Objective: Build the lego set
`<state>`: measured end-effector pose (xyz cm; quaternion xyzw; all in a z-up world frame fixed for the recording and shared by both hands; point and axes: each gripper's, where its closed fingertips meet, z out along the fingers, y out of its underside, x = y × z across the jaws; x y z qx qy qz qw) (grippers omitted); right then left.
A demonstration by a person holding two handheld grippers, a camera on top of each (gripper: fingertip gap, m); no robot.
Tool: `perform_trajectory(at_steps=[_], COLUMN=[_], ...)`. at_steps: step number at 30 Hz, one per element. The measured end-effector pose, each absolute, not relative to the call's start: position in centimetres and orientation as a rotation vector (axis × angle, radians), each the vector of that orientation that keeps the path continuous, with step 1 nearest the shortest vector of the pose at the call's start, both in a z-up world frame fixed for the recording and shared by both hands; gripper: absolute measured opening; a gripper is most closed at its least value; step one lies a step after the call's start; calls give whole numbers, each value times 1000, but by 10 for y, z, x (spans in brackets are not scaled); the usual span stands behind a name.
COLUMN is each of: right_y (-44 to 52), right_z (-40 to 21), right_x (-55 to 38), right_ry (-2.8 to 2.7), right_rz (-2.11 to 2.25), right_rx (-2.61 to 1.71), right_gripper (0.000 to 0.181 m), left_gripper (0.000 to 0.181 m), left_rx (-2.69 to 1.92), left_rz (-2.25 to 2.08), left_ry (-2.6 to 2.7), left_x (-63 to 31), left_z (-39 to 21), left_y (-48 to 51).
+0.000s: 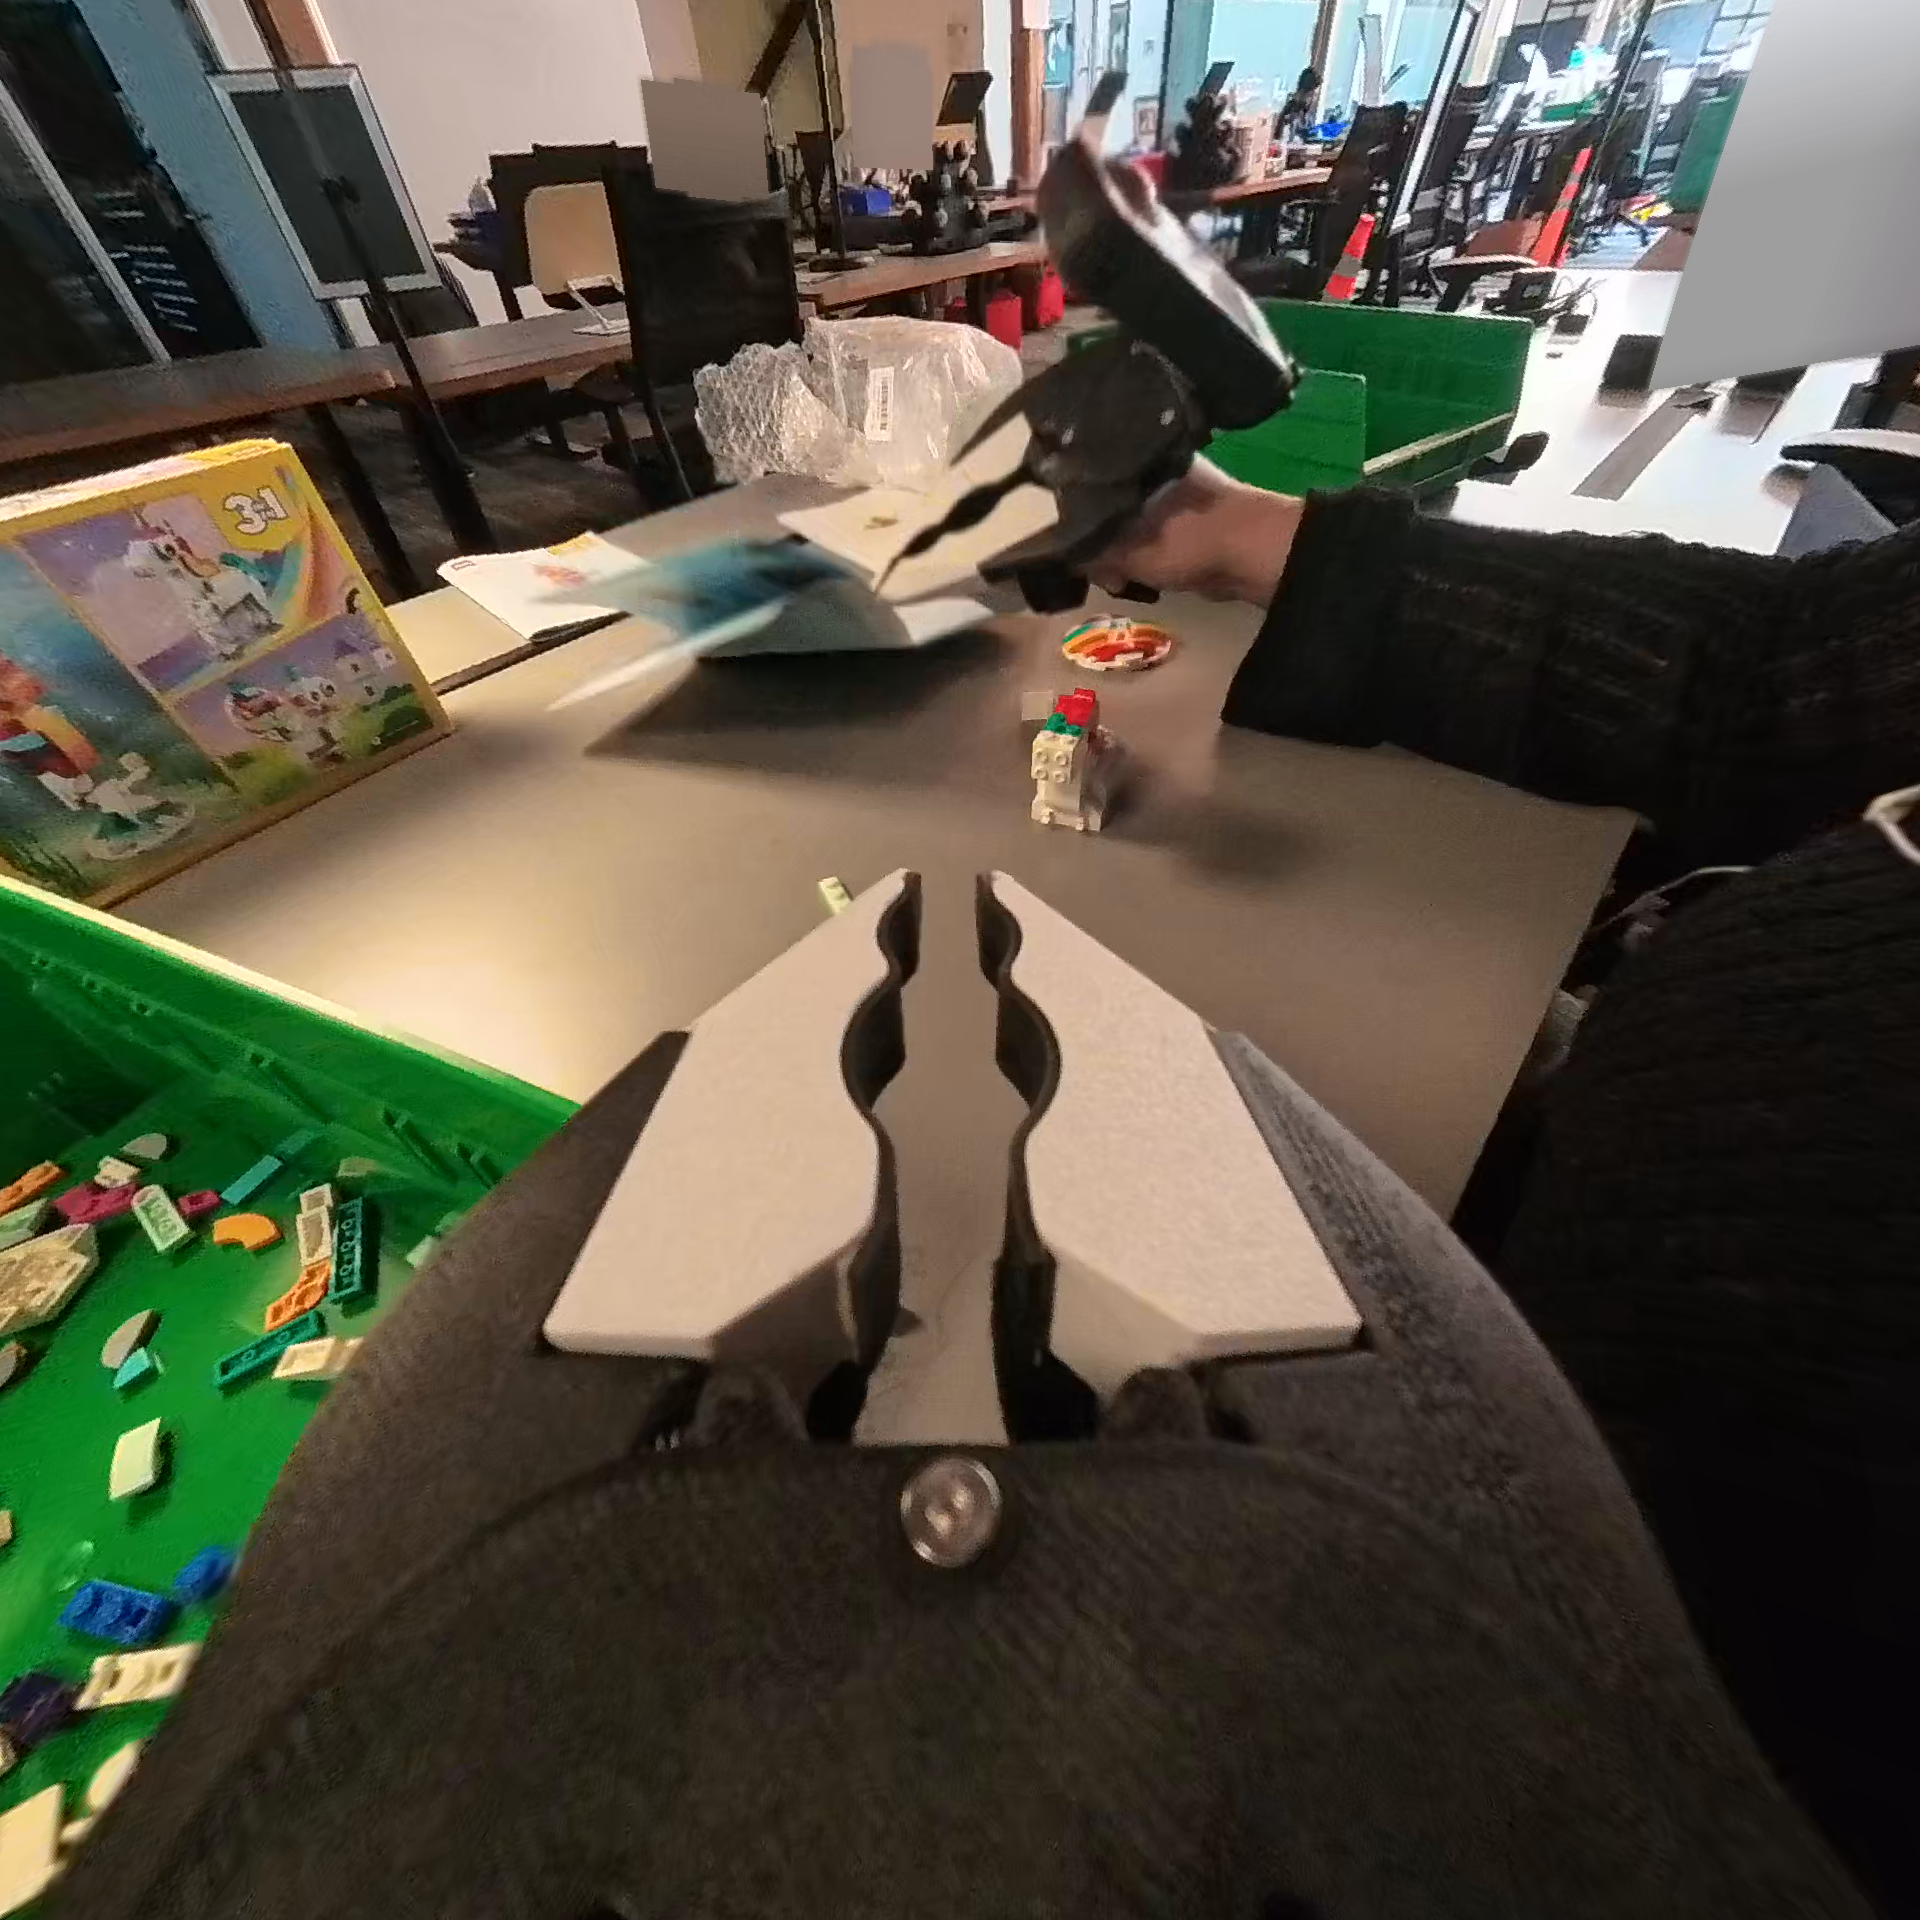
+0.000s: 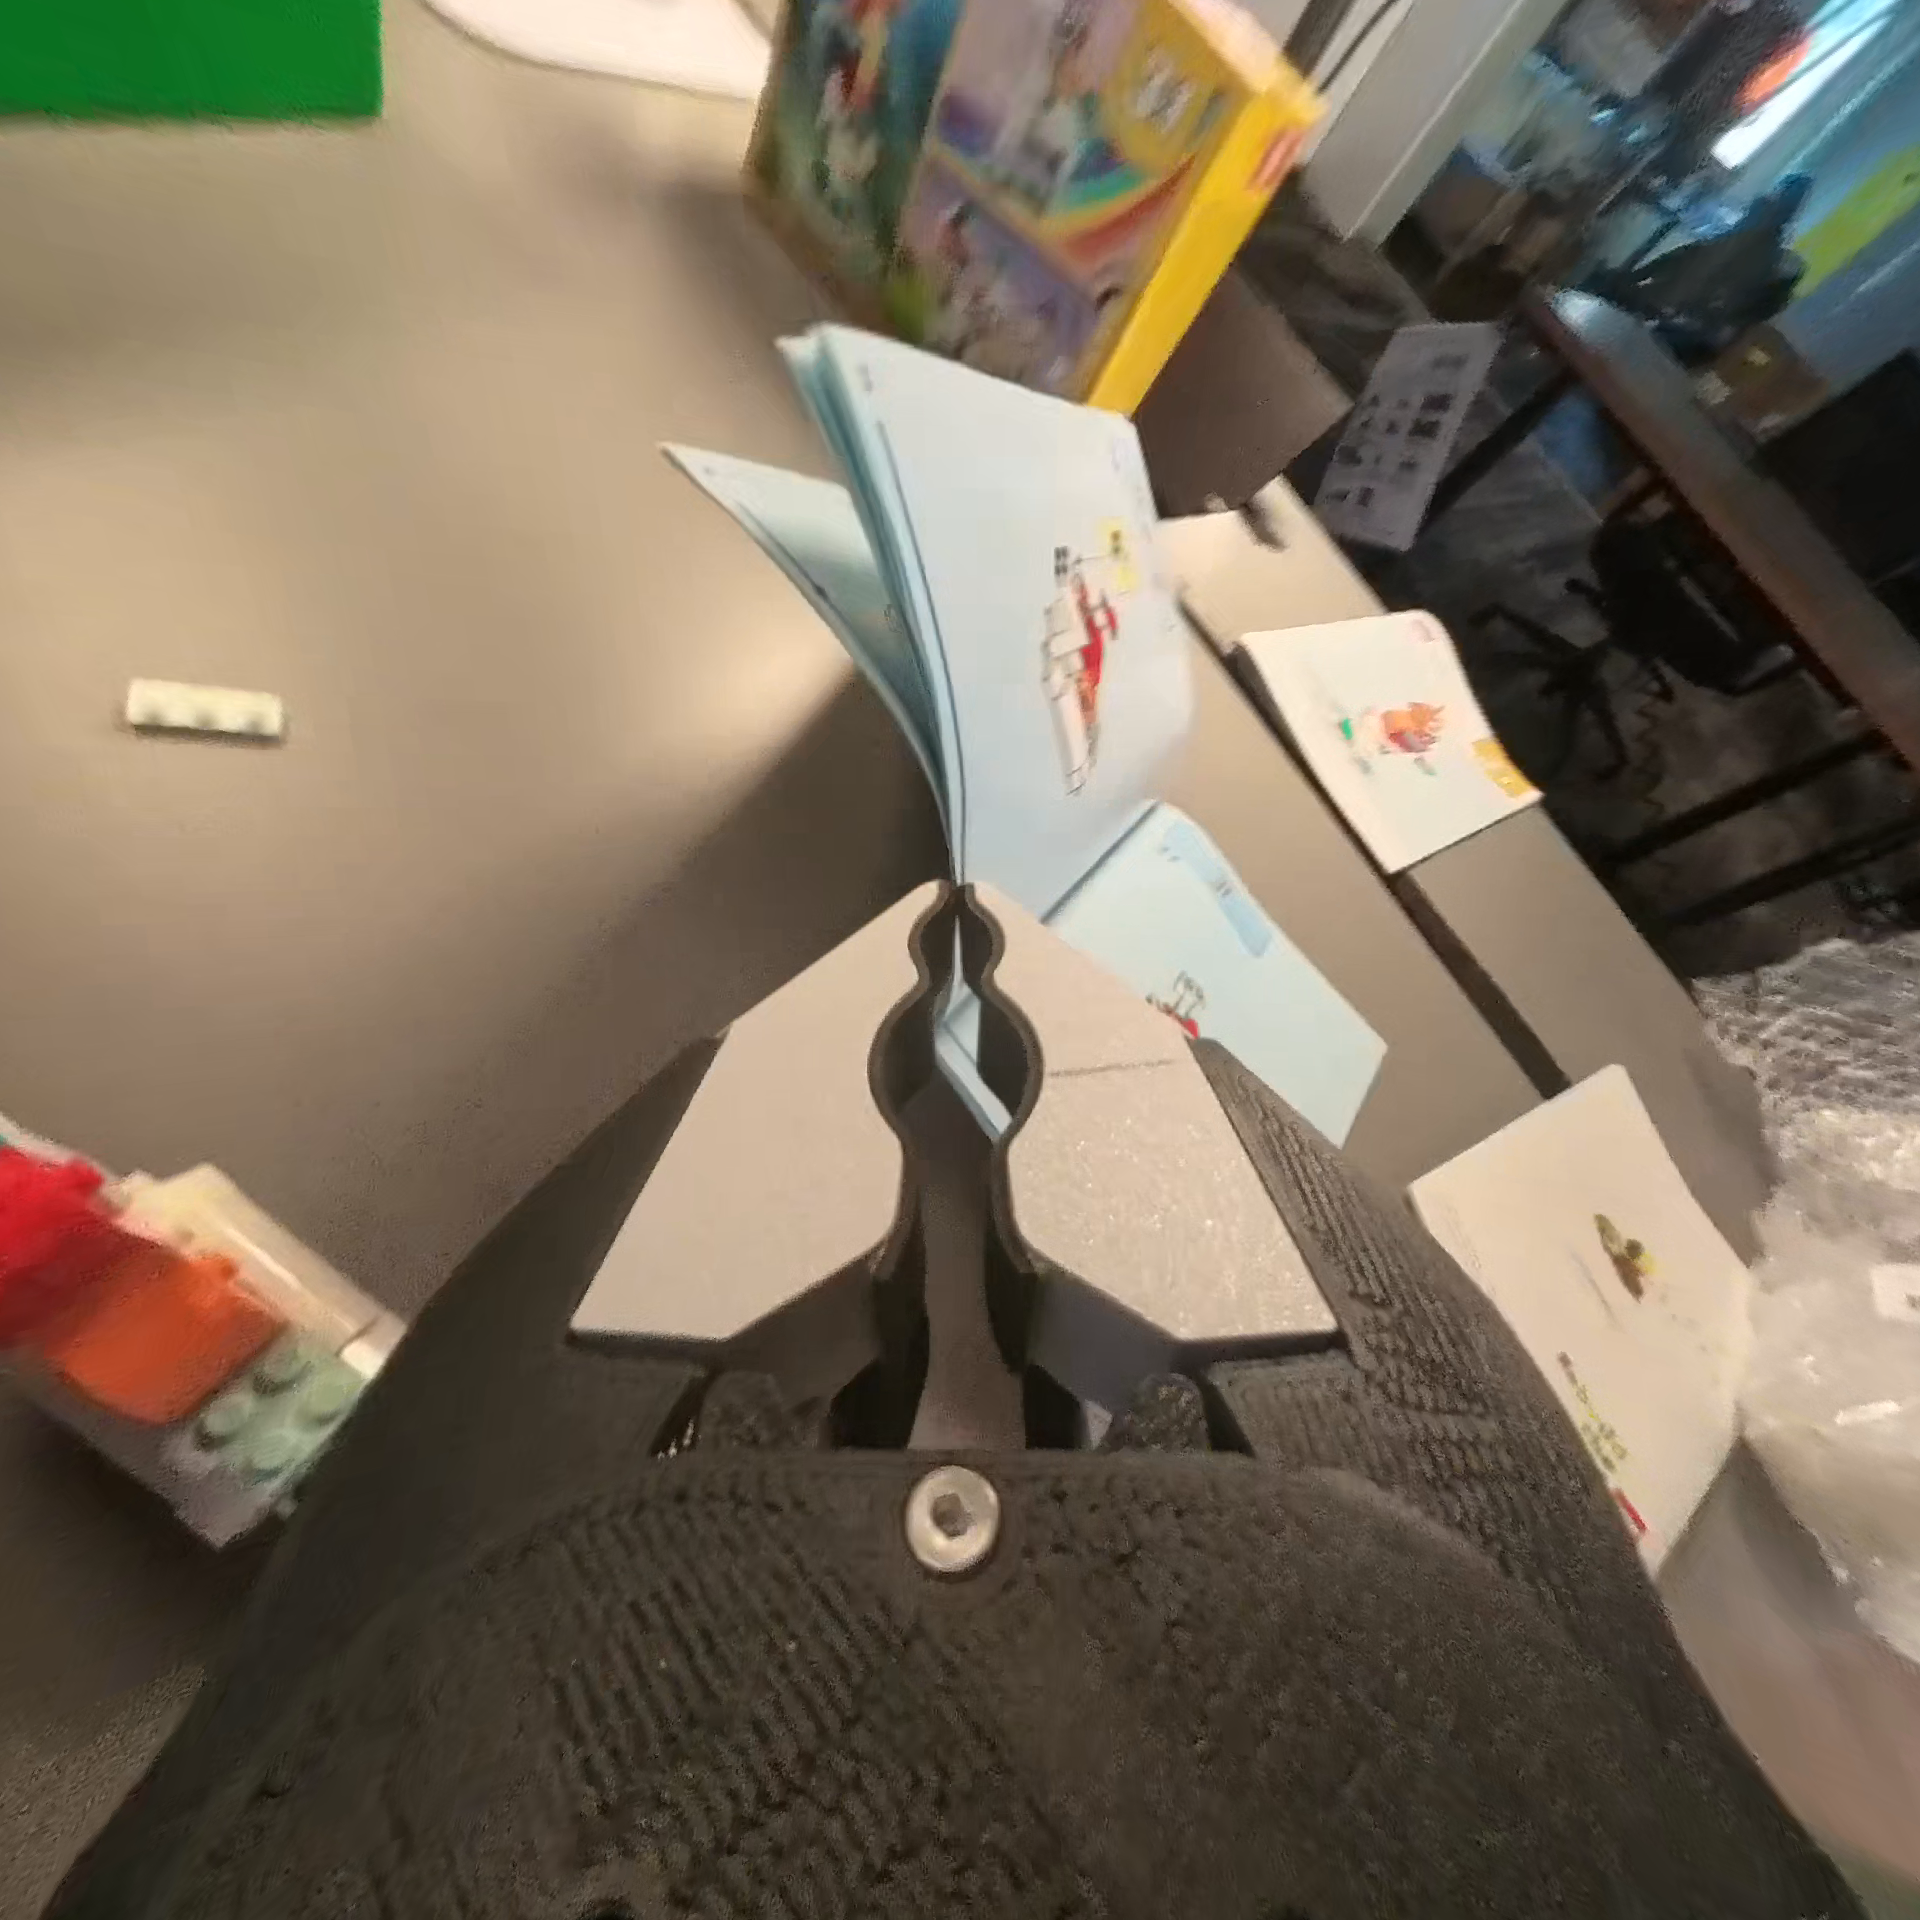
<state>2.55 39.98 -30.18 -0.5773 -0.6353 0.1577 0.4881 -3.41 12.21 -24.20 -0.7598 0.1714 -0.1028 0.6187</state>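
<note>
Two grippers in play, only one loaded. My right gripper point(image 2: 958, 896) is pinched down on the light-blue paper instruction booklet point(image 2: 1023, 665), clamping a sheaf of pages at the fingertips with the jaws nearly touching. I read this as page-turning: booklet is lifted off the grey tabletop point(image 2: 468, 520), pages fanning up and away from the tips, one leaf drooping below. Its long axis runs roughly along the finger line, toward the yellow-edged cardboard set box point(image 2: 1049, 177) behind it.

Left gripper point(image 1: 948, 883) is idle, jaws apart by a narrow gap, nothing between them, parked low over the table, probably just keeping clear.

Partly built white brick figure with red and green top point(image 1: 1070, 764) stands upright ahead of the left tips, on the near side of the booklet. Small pale-green flat plate point(image 2: 205, 709) lies loose left of the booklet. Green plastic bin of mixed loose bricks point(image 1: 208, 1049) sits left of the left gripper.
</note>
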Motion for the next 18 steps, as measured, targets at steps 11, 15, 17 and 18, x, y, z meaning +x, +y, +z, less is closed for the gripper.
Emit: perform_trajectory(at_steps=[11,15,17,18], right_y=[375,398,421,433], right_z=[-324,-264,-235,-222], right_x=[23,47,76,96], right_ry=[-1728,-1398,-1164,-1039], right_rz=[413,530,500,457], right_rx=[-1382,-1278,-1189,-1130], right_gripper=[37,46,50,51], left_gripper=[17,24,25,26], left_rx=[-1715,-1694,-1686,-1681], left_rz=[-199,-110,-46,-19], left_ry=[365,255,189,156], left_x=[-39,-67,-87,-97], left_z=[-231,-218,-212,-209], left_y=[129,121,112,108])
